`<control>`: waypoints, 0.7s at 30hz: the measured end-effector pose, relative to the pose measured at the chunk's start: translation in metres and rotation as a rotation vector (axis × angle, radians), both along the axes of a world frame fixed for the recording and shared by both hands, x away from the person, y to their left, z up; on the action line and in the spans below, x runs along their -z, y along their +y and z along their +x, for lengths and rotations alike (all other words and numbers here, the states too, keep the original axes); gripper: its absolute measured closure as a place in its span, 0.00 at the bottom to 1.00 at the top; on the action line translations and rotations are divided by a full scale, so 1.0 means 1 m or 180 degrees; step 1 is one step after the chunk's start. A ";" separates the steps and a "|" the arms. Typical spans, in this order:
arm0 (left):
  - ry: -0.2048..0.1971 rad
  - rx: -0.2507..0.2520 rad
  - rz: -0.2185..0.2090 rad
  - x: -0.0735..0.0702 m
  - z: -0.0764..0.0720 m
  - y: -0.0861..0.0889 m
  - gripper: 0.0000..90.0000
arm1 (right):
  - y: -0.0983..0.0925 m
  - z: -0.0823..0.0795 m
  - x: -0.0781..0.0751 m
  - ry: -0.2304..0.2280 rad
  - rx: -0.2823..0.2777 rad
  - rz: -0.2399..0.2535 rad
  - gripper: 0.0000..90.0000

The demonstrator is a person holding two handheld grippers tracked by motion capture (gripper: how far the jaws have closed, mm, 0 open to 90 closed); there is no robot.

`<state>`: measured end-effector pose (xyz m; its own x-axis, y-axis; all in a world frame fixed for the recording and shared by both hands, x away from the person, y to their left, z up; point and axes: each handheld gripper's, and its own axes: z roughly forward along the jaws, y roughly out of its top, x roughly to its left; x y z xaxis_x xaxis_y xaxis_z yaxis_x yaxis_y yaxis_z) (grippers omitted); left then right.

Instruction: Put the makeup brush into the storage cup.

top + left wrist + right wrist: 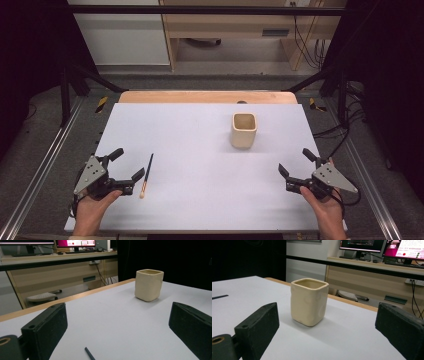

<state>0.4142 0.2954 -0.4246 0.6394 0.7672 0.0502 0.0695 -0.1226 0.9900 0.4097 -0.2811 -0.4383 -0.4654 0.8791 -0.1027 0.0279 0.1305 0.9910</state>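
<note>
A cream square cup (244, 130) stands upright on the white table top (200, 145), right of centre and toward the back. A thin brush (146, 176) with a black handle and a pale tip lies at the front left. My left gripper (127, 164) rests just left of the brush, open, nothing between its jaws. In the left gripper view, the cup (149, 285) stands far ahead and the brush's dark end (89, 353) lies between the open jaws. My right gripper (296, 162) sits at the front right, open and empty. The cup (309, 301) stands ahead of it.
A wooden table edge (207, 96) runs along the back of the white top. Behind it stand a wooden desk (372, 277) with monitors (404, 250) and hanging cables. Metal rails (45, 165) flank the table on both sides.
</note>
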 end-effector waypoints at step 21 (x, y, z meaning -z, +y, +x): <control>0.0623 -0.0299 0.0419 -0.033 0.009 -0.024 0.03 | 0.007 -0.005 0.000 -0.0017 0.0032 -0.0123 0.05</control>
<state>0.4235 0.2718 -0.3919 0.5731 0.8187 0.0357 0.2755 -0.2335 0.9325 0.4047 -0.2740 -0.4383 -0.4560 0.8790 -0.1393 0.0241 0.1686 0.9854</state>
